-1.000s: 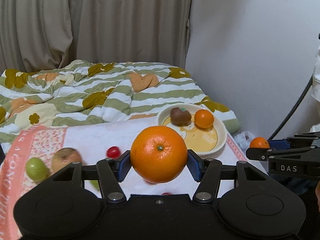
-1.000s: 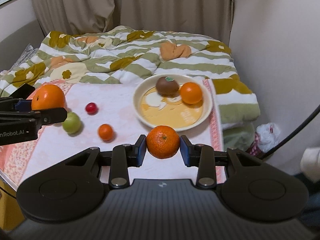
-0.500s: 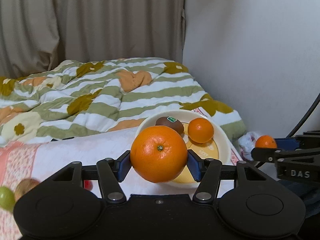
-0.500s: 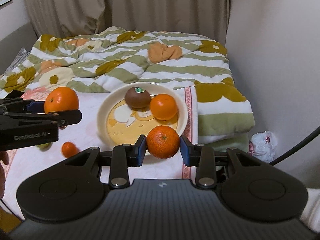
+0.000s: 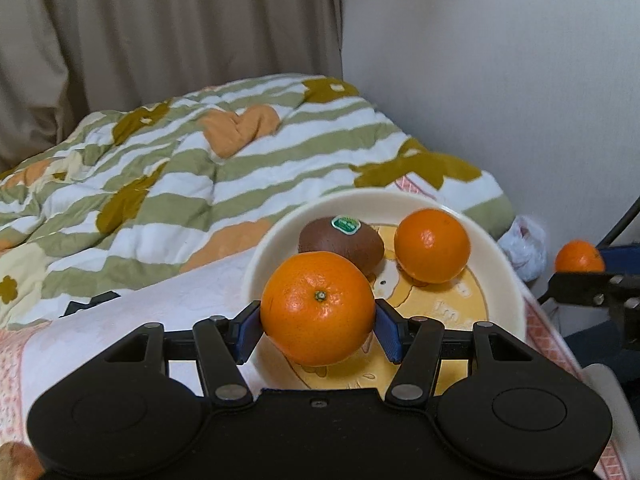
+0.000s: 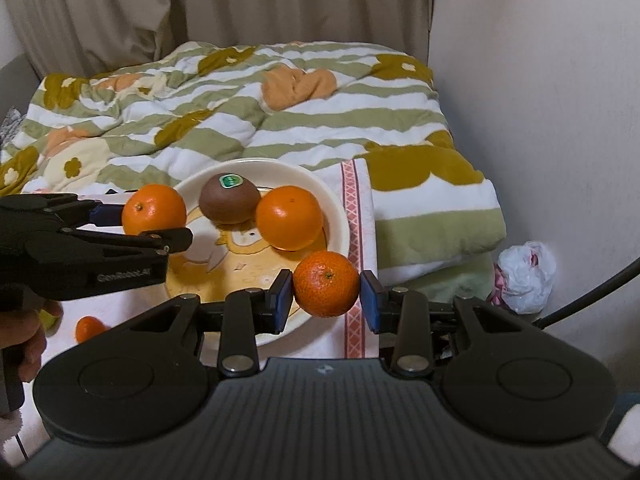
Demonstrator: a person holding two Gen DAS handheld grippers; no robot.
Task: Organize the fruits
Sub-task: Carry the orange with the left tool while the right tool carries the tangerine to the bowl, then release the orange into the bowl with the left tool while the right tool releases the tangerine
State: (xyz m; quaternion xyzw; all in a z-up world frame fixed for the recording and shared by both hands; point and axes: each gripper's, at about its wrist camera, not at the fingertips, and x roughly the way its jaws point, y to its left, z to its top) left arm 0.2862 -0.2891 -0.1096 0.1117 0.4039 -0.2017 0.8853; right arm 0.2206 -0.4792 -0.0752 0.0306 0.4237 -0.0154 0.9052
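My left gripper [image 5: 318,320] is shut on a large orange [image 5: 318,307], held just over the near left part of a cream plate [image 5: 502,276]. On that plate lie a brown kiwi [image 5: 344,240] with a green sticker and a second orange [image 5: 431,245]. In the right wrist view my right gripper [image 6: 326,295] is shut on a small mandarin [image 6: 326,283] above the plate's [image 6: 338,220] near right rim. There the left gripper [image 6: 160,226] comes in from the left with its orange [image 6: 154,209]. The kiwi [image 6: 229,198] and plated orange [image 6: 289,217] sit behind.
A striped green quilt [image 6: 240,120] lies bunched behind the plate, with curtains and a white wall beyond. A small mandarin [image 6: 88,329] and a bit of green fruit [image 6: 50,320] rest on the white cloth at left. A crumpled plastic bag [image 6: 526,276] lies by the wall.
Both grippers have moved forward and down toward the plate, each keeping its fruit. The plate now fills more of both views, and the loose fruits on the cloth have slid out to the left.
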